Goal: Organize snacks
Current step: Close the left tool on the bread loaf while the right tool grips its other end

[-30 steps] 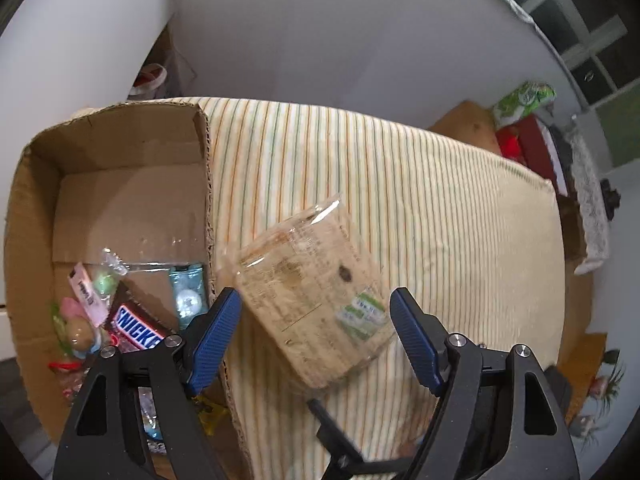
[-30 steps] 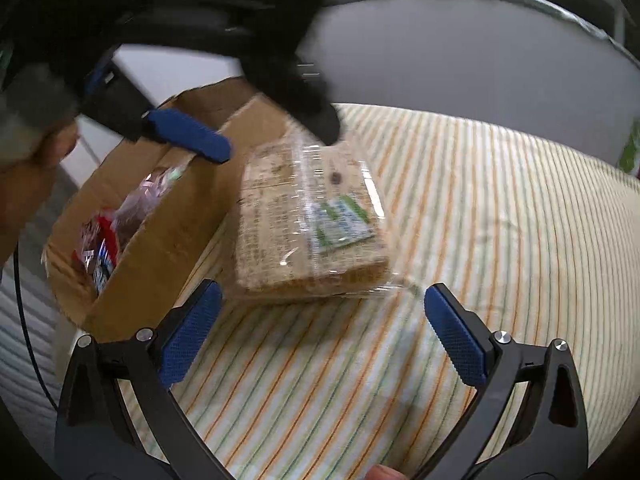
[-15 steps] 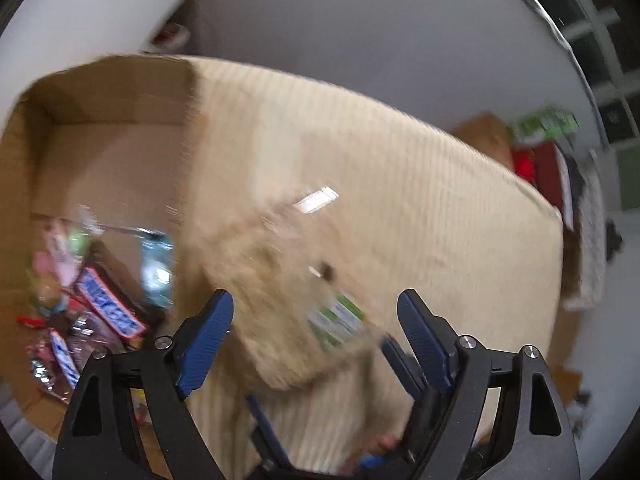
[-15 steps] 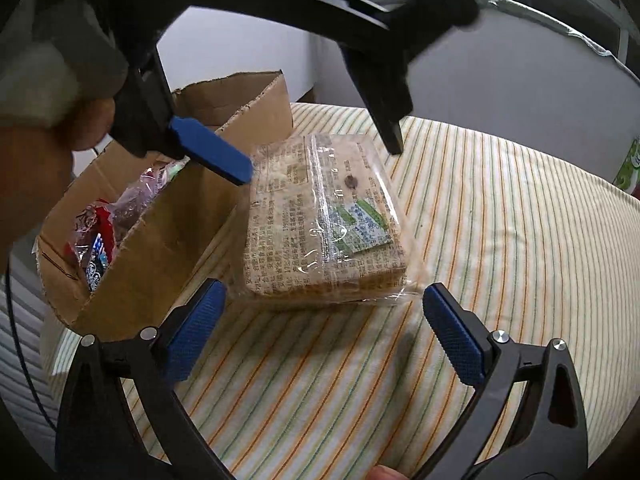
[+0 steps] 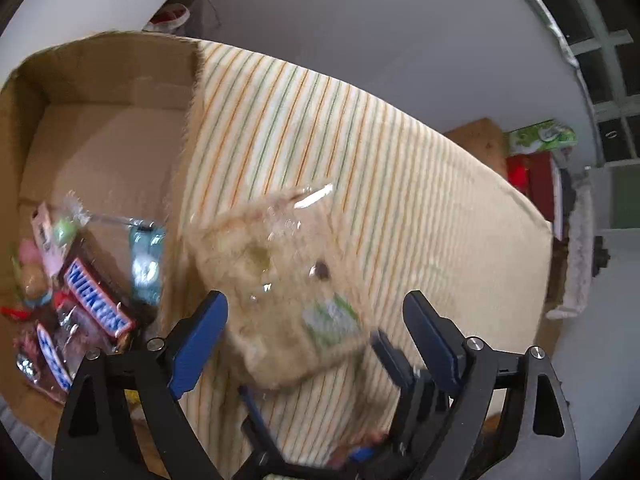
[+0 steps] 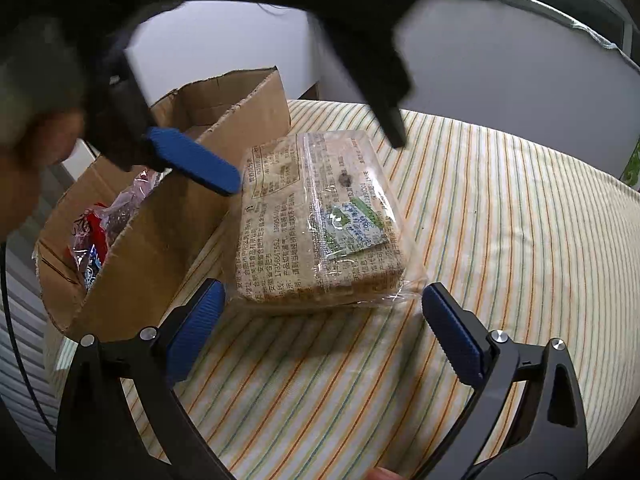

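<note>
A tan cracker pack in clear wrap (image 6: pixel 320 220) lies on the striped tablecloth (image 6: pixel 500 240), its left edge against the wall of a cardboard box (image 6: pixel 160 232). It also shows, blurred, in the left wrist view (image 5: pixel 288 292). My right gripper (image 6: pixel 320 320) is open, low at the pack's near end, jaws either side of it without touching. My left gripper (image 5: pixel 316 328) is open above the pack; it shows from below in the right wrist view (image 6: pixel 280 152). The box (image 5: pixel 100 120) holds a Snickers bar (image 5: pixel 96 300) and several wrapped sweets.
The far half of the box floor is bare cardboard. Striped cloth stretches right of the pack to the table's edge (image 5: pixel 548 232). Beyond it are a green packet (image 5: pixel 540 136), red items and a white wall.
The left gripper has swung over the pack with motion blur. The right gripper has closed in on the pack's near end. The pack has not left the cloth.
</note>
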The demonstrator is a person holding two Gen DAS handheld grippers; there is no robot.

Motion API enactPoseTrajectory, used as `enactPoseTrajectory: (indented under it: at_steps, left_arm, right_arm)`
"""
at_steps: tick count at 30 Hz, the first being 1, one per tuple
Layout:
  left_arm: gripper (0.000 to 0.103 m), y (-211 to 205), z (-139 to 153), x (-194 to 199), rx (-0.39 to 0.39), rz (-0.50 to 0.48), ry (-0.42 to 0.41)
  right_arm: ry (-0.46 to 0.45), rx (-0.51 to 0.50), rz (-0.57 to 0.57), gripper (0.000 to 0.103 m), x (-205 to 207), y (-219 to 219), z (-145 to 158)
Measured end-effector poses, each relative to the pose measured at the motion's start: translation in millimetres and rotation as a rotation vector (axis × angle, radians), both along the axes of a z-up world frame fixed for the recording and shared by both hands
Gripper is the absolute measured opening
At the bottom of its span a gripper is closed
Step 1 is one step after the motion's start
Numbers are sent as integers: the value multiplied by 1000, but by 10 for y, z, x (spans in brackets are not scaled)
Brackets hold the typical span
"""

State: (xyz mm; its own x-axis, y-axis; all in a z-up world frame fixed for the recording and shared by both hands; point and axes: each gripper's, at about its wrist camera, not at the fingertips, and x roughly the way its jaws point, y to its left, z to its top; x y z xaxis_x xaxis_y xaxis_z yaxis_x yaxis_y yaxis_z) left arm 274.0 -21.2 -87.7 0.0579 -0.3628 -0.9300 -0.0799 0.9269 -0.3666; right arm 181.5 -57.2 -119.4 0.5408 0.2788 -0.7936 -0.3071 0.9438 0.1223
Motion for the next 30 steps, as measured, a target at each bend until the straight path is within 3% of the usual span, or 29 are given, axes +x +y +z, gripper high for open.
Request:
enactPoseTrajectory:
  at_steps: [5,9,10,12,13,14,16,17,18,24,30]
  left_arm:
    - [89,119,-13,-84,-62,-7,-14]
    - [89,146,-116,-19,-55,13,5]
    - [89,109,-91,-42,-51,18,6]
    - [89,32,-62,-44,-34,21,3]
    - [89,13,-63,3,-22,28,-1]
    - [89,-9,-50,-5,-12,33,2]
    - [89,-68,-51,-39,-12,18,6]
    - [89,-75,-45,-66,-2,12,-4]
    - [89,-50,-21,-94,-1,13,-17]
    - [89,100,-8,-146,-82,20,-33]
    - [88,228,-26,-120,-136,68,-17]
  right_arm:
    - [-9,-33,11,99,67,78,-27]
    - [-17,-31,0,94,31,78,15]
    - [-21,-31,-3,88,25,68,-15]
    - [-21,-4,8,45,-19,30,15]
    - [-22,7,12,43,-42,10,40]
    - [-25,-3,7,43,-56,4,57]
    - [-21,-36,-2,66,-55,-2,56]
    - [-23,-71,-25,88,-58,-19,56]
    - [-34,-93,-45,100,-70,-51,57]
    - [-29,-50,-15,103,24,-237,43]
    - [-69,-155,146,103,164,-9,101]
